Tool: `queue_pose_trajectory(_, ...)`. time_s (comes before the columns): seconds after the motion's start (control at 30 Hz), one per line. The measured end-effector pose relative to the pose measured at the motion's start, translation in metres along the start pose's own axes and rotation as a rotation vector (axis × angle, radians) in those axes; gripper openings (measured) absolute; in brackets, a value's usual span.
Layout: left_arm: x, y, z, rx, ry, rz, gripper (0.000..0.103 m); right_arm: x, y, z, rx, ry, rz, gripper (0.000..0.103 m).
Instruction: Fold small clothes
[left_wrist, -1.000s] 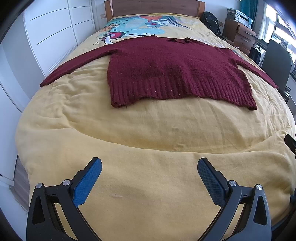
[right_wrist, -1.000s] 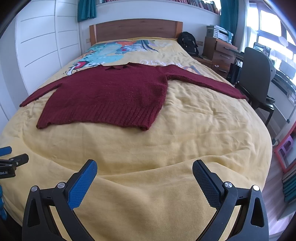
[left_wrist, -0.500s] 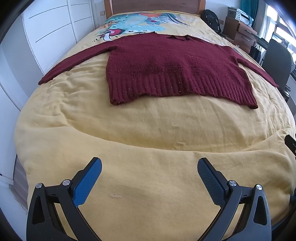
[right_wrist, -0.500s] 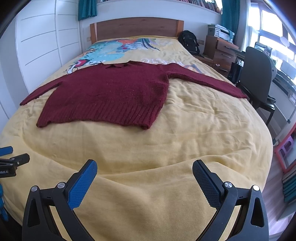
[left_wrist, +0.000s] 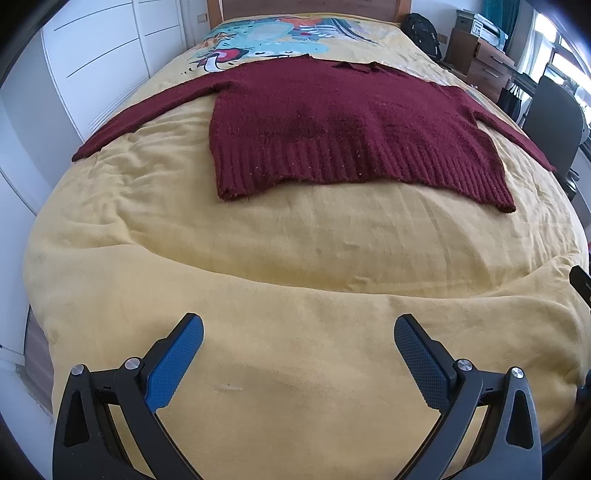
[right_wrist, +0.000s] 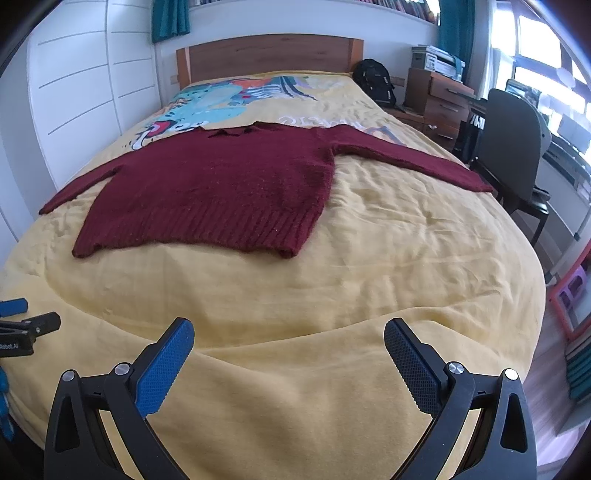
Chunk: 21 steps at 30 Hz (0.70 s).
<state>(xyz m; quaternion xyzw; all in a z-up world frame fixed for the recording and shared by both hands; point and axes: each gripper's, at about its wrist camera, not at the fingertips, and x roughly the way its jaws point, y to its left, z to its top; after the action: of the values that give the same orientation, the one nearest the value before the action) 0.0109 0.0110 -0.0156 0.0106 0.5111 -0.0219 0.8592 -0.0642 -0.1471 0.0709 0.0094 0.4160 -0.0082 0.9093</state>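
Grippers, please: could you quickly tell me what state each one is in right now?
Left gripper: open, holding nothing, above the yellow blanket.
Right gripper: open, holding nothing; the sweater lies untouched ahead.

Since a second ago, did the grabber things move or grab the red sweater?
Both moved forward a little: the maroon sweater looms larger in the left wrist view and slightly larger in the right. Nothing was grabbed or let go. The left gripper and right gripper stay wide open over the yellow blanket, and the sweater lies flat as before, sleeves spread.
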Motion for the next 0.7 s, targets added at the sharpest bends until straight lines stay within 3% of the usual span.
queue_pose_trajectory(0.47,-0.005,0.002,0.012,0.005,-0.013,0.010,0.102,0.005,-0.003,0.004,0.004,0.022,0.026,0.103)
queue_pose_trajectory(0.7,-0.002,0.006,0.019,-0.014,0.035,0.001,0.102,0.007,0.001,0.008,-0.013,0.028,0.040,0.103)
